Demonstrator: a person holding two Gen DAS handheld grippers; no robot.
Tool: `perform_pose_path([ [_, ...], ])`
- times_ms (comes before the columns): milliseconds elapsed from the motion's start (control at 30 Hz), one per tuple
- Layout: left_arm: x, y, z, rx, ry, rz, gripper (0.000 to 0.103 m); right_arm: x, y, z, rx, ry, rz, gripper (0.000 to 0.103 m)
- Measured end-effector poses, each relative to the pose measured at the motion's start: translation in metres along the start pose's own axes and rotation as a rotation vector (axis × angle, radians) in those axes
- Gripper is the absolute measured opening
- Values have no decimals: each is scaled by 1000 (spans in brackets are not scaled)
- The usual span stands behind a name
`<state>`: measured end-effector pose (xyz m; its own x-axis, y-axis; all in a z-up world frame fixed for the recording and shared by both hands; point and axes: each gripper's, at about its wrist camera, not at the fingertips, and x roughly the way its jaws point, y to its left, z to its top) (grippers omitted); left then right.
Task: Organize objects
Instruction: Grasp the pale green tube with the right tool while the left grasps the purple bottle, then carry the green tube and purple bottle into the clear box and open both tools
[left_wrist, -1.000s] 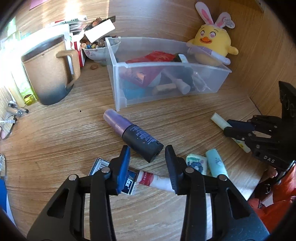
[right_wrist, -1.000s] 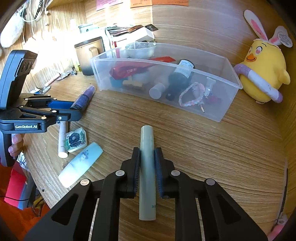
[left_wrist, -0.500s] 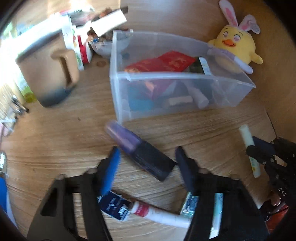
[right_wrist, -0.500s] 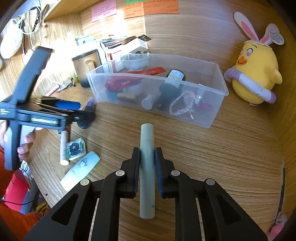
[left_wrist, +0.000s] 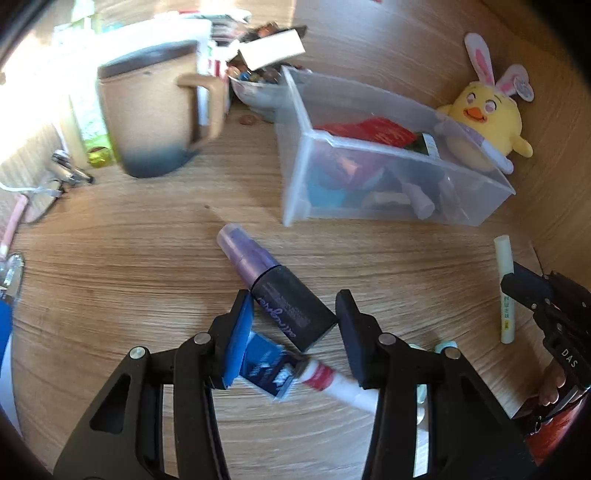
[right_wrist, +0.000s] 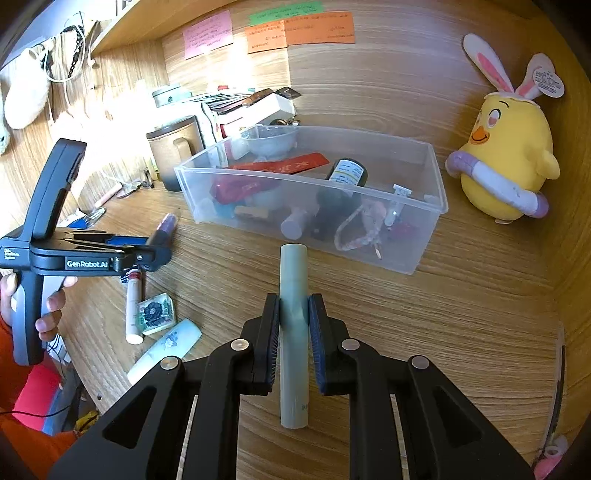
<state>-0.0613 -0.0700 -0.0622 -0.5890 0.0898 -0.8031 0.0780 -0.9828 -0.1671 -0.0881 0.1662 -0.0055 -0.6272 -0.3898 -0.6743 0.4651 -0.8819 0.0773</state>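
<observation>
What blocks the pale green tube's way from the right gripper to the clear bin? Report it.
Nothing visible does. The right gripper holds the pale green tube, and only bare desk lies between it and the clear bin, which is open-topped.

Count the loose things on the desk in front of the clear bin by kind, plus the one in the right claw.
Tubes: 3: white tube, pale blue tube, pale green tube in right claw
Bottles: 1: purple-black bottle
Small packs: 2: floral pack, navy pack
Total: 6

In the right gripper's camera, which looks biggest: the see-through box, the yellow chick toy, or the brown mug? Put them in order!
1. Clear plastic box, biggest.
2. Yellow plush chick with bunny ears.
3. Brown mug, smallest, though it stands farthest back, which shrinks it.
</observation>
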Motion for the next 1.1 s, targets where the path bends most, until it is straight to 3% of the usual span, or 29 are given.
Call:
perform_pose_path([
  [67, -8, 4, 1, -3, -28, 9, 45, 1, 2, 0, -1, 0, -1, 14],
  [133, -16, 5, 4, 3, -55, 14, 26, 1, 2, 2, 1, -1, -3, 14],
  [500, -20, 6, 6, 49, -68, 34, 26, 1, 2, 18, -1, -24, -8, 14],
  [567, -17, 7, 7, 59, -61, 42, 30, 2, 1, 20, 1, -26, -13, 14],
  [633, -13, 8, 10, 63, -53, 42, 44, 1, 0, 24, 3, -34, -18, 14],
  [767, -2, 4, 15, 89, -42, 43, 48, -3, -3, 38, 2, -66, -30, 14],
  [867, 7, 3, 19, 102, -27, 37, 45, -6, -5, 51, 3, -95, -41, 14],
  [933, 13, 5, 21, 101, -14, 28, 26, -7, -7, 60, 9, -113, -44, 14],
  [1100, 12, 8, 19, 94, -44, 45, 26, -13, -10, 77, 24, -153, -40, 14],
])
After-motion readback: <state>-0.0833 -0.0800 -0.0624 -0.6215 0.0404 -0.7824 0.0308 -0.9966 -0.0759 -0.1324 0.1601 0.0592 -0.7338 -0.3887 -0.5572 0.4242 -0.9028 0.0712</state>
